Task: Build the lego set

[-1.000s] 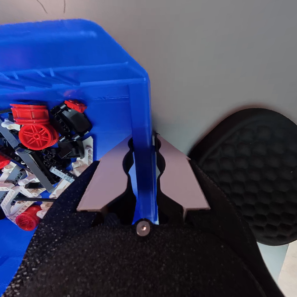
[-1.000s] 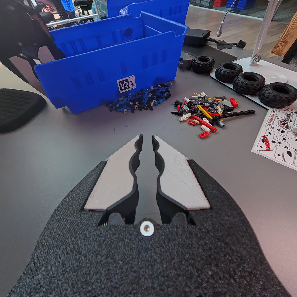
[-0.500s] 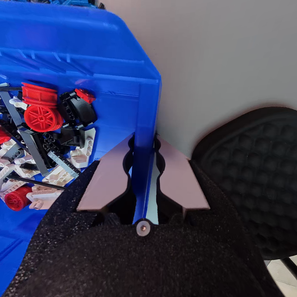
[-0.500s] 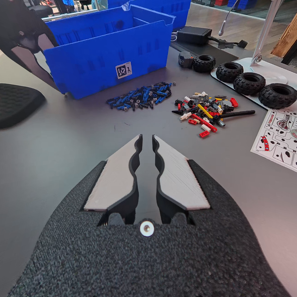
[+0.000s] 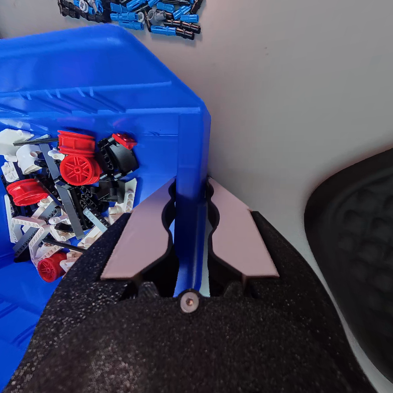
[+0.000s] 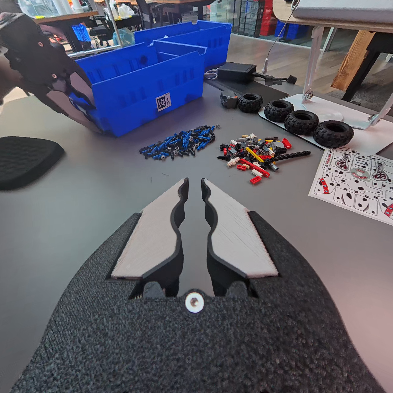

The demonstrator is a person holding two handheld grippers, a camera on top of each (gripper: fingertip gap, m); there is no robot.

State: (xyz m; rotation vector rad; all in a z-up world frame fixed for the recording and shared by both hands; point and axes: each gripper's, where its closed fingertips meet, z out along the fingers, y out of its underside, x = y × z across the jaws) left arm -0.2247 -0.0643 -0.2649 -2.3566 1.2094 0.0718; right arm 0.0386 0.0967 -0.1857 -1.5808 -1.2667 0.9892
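Note:
My left gripper point(image 5: 190, 180) is shut on the corner wall of a blue bin point(image 5: 85, 74). The bin holds loose lego parts: red wheels point(image 5: 78, 168) and white, black and grey beams point(image 5: 63, 219). In the right wrist view the left gripper point(image 6: 83, 108) grips the left end of the same bin point(image 6: 148, 91). My right gripper point(image 6: 194, 182) hovers low over the grey table point(image 6: 85, 212), its jaws a narrow gap apart and empty. A pile of blue and black pins point(image 6: 180, 140) and a pile of mixed small parts point(image 6: 255, 155) lie ahead of it.
Several black tyres point(image 6: 297, 121) sit at the back right, some on a white stand base point(image 6: 350, 119). A sticker sheet point(image 6: 357, 180) lies at the right. A black textured pad point(image 6: 25, 159) lies at the left. More blue bins point(image 6: 191, 34) stand behind. Some 35 centimetres of space lies between my two pairs of fingers.
The left gripper has drawn the blue bin back and away from the pin pile, which now lies fully uncovered. The parts inside the bin have shifted. The right gripper has stayed as it was.

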